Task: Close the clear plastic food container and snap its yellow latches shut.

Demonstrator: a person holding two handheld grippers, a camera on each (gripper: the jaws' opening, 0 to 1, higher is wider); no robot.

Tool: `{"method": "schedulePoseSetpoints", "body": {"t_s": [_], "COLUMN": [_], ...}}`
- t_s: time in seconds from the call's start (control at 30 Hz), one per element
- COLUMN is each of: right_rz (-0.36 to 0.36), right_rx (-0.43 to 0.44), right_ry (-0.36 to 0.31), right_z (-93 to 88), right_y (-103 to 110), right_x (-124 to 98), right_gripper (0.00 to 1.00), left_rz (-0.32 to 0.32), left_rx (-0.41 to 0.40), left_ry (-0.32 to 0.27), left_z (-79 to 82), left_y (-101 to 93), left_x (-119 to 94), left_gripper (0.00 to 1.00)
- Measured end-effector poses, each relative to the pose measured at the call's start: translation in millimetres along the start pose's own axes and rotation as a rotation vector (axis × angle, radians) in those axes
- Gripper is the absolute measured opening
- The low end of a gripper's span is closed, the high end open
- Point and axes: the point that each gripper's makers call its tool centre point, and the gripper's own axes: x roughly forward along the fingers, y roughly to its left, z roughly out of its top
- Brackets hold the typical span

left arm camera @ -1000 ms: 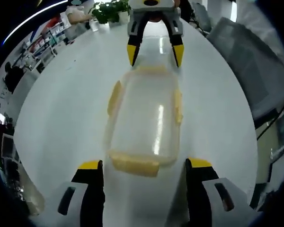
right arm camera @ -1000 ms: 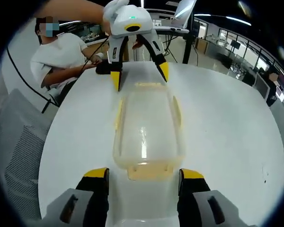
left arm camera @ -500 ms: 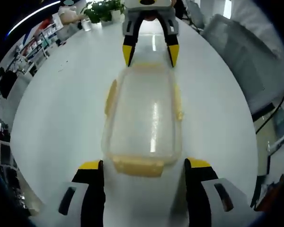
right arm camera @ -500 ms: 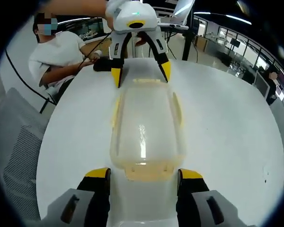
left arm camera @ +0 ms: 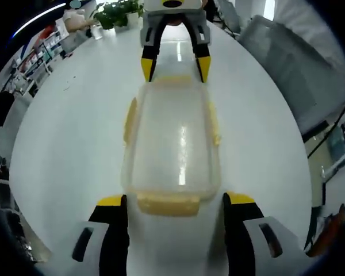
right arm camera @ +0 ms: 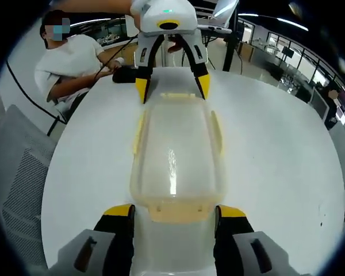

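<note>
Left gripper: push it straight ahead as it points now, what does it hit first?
Most likely the yellow end latch of the clear food container, lying between the left gripper's open jaws. Height over the table is unclear.

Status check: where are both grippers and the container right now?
Left gripper open at one short-end yellow latch. Right gripper open at the opposite end. Clear container lid on, on white table. Nothing in the way.

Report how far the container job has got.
Done: the lid sits on the container. In hand: the left claw and right claw, both open, straddle the end latches. Left: whether any latch has snapped shut cannot be told; the side latches need checking.
</note>
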Motion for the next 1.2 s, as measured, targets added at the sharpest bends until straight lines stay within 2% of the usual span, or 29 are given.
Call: {"method": "schedulePoseSetpoints", "body": {"t_s": [0.1,0.57,0.67,0.7,1.2], "right_rz": [0.000,-0.007,-0.008,-0.005,-0.008], "right_rx": [0.001,0.009,0.009,0.022,0.009], "right_ry": [-0.006,0.000,0.001,-0.003,-0.007], "right_z": [1.4,2.0,1.9,3.0,1.1], "right_y": [-0.6,-1.5,-1.9,-2.1,-1.7], "right_x": [0.5,0.8,-0.9,-1.0,-1.7], "right_gripper": [0.54,0.48,0.37,0.37,0.37], "left_rz": [-0.014,-0.004,0.003,0.001,-0.003], "left_rx": [0.002,-0.014,-0.020,-0.029,-0.019], "left_ry": [0.006,-0.002,-0.001,0.001,0.012], "left_z": [-0.5,-0.6,-2.0,-3.2,-2.6], "left_y": [-2.1,1.6,3.0,2.7,0.9], "left_x": [0.7,-0.7,-1.0,-1.4,-2.0], "left_gripper": [0.62,0.56,0.55,0.52,0.50]}}
